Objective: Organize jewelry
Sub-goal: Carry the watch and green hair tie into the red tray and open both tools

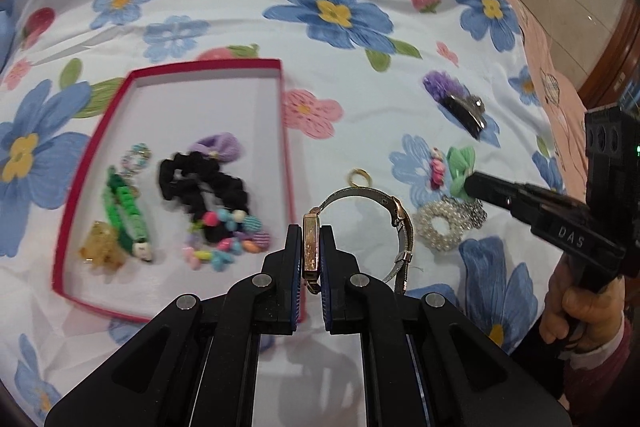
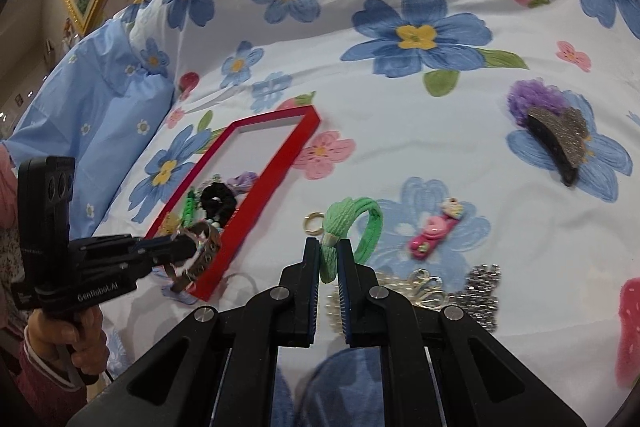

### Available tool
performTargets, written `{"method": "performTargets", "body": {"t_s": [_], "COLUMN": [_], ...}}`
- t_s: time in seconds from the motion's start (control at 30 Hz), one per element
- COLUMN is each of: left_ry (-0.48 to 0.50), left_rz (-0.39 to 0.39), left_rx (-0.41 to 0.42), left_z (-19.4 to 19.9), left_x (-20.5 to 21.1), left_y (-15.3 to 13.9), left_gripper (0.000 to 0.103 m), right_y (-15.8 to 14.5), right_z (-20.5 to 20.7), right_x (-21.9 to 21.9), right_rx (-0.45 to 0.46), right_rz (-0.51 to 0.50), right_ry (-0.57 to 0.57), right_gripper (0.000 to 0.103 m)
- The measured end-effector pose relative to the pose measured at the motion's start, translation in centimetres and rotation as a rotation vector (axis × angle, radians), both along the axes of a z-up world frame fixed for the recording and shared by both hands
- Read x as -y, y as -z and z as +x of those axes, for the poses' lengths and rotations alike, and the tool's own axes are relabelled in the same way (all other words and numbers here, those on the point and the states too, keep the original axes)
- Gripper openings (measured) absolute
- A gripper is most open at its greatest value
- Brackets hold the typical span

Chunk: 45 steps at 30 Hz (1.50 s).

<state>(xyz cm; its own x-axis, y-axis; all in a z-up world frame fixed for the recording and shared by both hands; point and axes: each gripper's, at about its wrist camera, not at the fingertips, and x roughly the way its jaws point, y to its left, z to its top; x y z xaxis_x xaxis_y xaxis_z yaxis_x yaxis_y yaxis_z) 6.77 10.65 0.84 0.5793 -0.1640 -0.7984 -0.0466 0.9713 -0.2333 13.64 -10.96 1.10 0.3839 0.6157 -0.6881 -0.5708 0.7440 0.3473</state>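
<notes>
My left gripper [image 1: 311, 231] is shut on a rose-gold watch [image 1: 401, 223], pinching its case edge-on while the mesh band loops to the right, lifted above the bedspread. Just left of it lies the red box [image 1: 286, 131], holding a black scrunchie [image 1: 200, 179], a green braided clip and coloured beads. My right gripper [image 2: 328, 247] is shut on a green hair tie [image 2: 354, 219], whose loop hangs past the fingertips. In the right wrist view the left gripper [image 2: 188, 247] holds the watch [image 2: 206, 251] at the near corner of the red box [image 2: 260, 195].
Loose on the flowered bedspread lie a gold ring [image 2: 313, 223], a pink clip [image 2: 432, 231], a glittery claw clip on a purple scrunchie [image 2: 556, 135], a pearl scrunchie [image 1: 438, 227] and a rhinestone piece [image 2: 482, 291]. A blue pillow [image 2: 92, 107] lies left of the box.
</notes>
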Motion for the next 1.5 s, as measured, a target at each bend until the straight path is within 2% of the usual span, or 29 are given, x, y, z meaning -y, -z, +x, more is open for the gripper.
{"method": "performTargets", "body": {"t_s": [0.4, 0.7, 1.07, 1.5], "left_ry": [-0.101, -0.157, -0.207, -0.219], "left_rz": [0.001, 0.007, 0.031, 0.11], "left_rx": [0.026, 0.021, -0.006, -0.085], "left_z": [-1.2, -0.1, 4.0, 10.7], "left_x": [-4.8, -8.2, -12.6, -16.1], "left_y": [-0.8, -0.4, 1.2, 4.8], "left_gripper": [0.007, 0.007, 0.007, 0.007], "right_y": [-1.0, -1.2, -0.3, 3.2], "right_z": [-0.7, -0.1, 2.4, 7.6], "right_x": [-4.7, -9.0, -15.0, -20.2], "right_rx": [0.016, 0.022, 0.025, 0.021], "right_rz": [0.006, 0.009, -0.011, -0.148], "right_ry": [-0.095, -0.166, -0.24, -0.275], "right_gripper": [0.008, 0.008, 0.008, 0.008]}}
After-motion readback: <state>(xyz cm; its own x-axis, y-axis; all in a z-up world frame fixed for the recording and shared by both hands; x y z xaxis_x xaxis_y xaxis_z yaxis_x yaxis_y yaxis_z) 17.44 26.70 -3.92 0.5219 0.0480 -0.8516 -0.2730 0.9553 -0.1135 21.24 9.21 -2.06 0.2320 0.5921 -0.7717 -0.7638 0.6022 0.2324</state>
